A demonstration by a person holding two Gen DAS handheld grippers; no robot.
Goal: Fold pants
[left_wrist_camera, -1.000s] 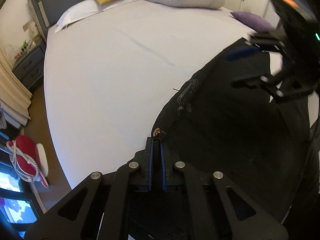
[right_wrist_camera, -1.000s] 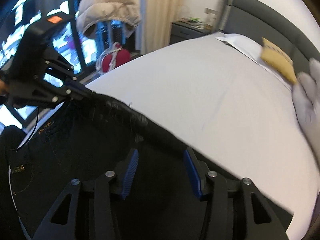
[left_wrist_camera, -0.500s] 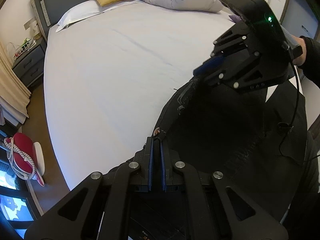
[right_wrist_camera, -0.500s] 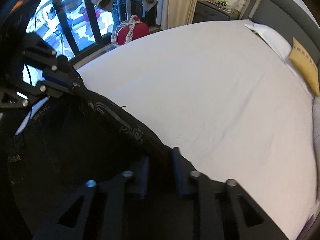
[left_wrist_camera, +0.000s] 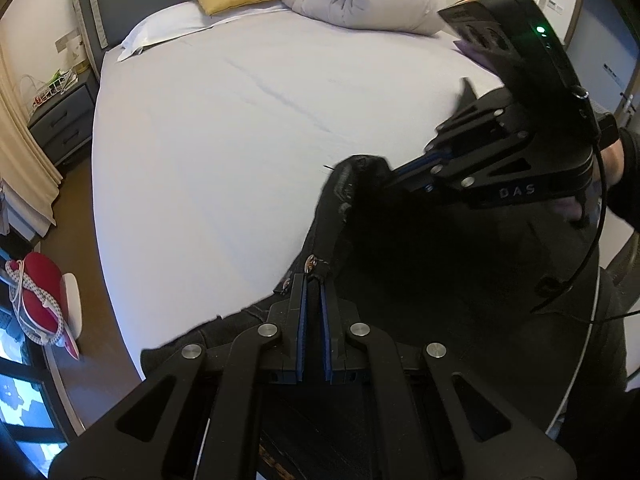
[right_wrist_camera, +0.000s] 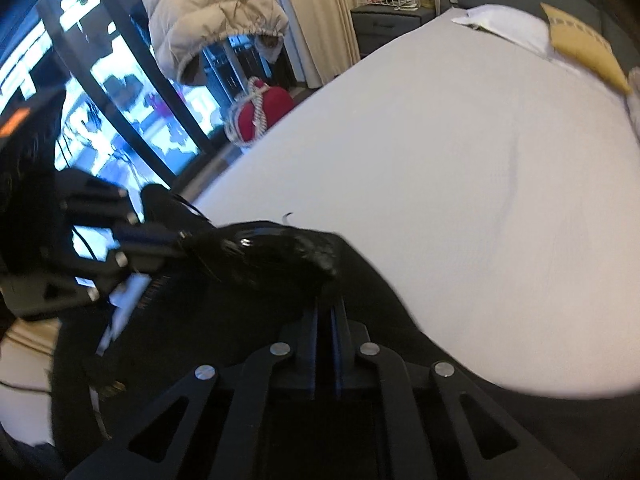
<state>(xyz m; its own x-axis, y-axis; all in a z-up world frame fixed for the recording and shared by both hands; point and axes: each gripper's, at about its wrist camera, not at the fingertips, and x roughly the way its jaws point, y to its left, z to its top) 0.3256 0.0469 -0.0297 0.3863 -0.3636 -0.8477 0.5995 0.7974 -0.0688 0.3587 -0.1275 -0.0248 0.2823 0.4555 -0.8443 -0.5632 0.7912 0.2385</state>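
Pants [left_wrist_camera: 420, 280], black, hang bunched at the near edge of the bed [left_wrist_camera: 240, 140], lifted off the sheet; no neat fold shows yet, so the task looks early, with laying flat and every fold left. At the left, the left hand-held gripper [left_wrist_camera: 313, 280] is clamped on the waistband near a metal button [left_wrist_camera: 310, 263]. To the right, the right hand-held gripper [left_wrist_camera: 404, 176] pinches another bunch of the same edge, its jaws closed on cloth. As for containers, a wire basket [left_wrist_camera: 52, 84] on the far-left nightstand [left_wrist_camera: 60, 120] holds small items too tiny to name.
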